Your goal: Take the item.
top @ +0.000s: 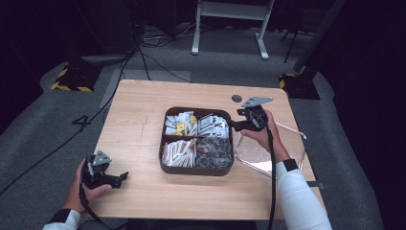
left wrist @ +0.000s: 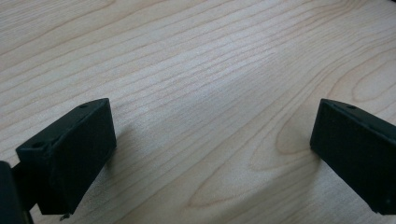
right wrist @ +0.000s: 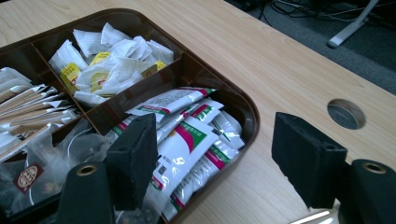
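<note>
A dark brown tray (top: 163,143) with four compartments sits mid-table. It holds white tea bags with yellow tags (top: 179,123), white sachets with red and green print (top: 213,125), paper stick packets (top: 179,152) and clear bags of dark contents (top: 214,152). My right gripper (top: 234,125) hovers at the tray's far right corner. Its jaws stand open over the red-and-green sachets (right wrist: 187,140) with nothing gripped; the gripper (right wrist: 222,158) spans the tray rim (right wrist: 252,116). My left gripper (top: 123,177) rests low at the table's near left, open (left wrist: 210,154) over bare wood.
A clear plastic lid or dish (top: 268,153) lies right of the tray, under my right forearm. A round cable hole (top: 236,98) is in the table behind the tray. Cables and a stand's feet (top: 230,48) lie on the grey floor beyond the table.
</note>
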Motion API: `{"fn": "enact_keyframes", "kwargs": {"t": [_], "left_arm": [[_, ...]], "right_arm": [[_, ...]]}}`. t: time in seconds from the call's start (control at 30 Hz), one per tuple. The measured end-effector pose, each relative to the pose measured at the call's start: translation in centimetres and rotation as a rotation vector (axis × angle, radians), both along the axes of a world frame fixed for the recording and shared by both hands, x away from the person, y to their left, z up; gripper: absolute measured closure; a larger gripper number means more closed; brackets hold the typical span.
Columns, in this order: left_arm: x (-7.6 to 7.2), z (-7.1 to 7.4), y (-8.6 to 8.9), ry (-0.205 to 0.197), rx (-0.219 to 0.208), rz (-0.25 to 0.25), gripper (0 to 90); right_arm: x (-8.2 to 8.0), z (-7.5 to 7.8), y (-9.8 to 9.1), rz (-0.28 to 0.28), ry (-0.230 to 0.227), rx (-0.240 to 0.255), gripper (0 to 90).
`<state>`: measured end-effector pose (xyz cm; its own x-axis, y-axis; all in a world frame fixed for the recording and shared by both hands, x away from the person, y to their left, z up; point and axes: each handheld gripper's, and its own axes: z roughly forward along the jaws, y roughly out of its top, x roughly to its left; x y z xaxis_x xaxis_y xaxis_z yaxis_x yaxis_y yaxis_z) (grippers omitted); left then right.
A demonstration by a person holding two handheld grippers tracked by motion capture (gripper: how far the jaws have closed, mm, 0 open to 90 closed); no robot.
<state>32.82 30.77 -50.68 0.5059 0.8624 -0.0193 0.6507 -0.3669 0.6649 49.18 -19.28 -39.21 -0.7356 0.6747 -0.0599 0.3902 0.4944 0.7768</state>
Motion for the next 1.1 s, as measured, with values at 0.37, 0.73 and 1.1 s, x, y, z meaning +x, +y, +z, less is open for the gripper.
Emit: {"fn": "enact_keyframes", "kwargs": {"t": [0.37, 0.73, 1.1], "left_arm": [[0.0, 0.0, 0.0, 0.0, -0.001, 0.002, 0.5], [0.0, 0.0, 0.0, 0.0, -0.001, 0.001, 0.5], [0.0, 0.0, 0.0, 0.0, -0.001, 0.0, 0.5]], "right_arm": [[1.7, -1.1, 3.8, 0.025, 0.039, -0.015, 33.8], [3.5, -3.4, 7.0, 0.03, 0.105, -0.028, 33.4], [4.9, -5.2, 8.5, -0.027, 0.158, -0.101, 32.8]]}}
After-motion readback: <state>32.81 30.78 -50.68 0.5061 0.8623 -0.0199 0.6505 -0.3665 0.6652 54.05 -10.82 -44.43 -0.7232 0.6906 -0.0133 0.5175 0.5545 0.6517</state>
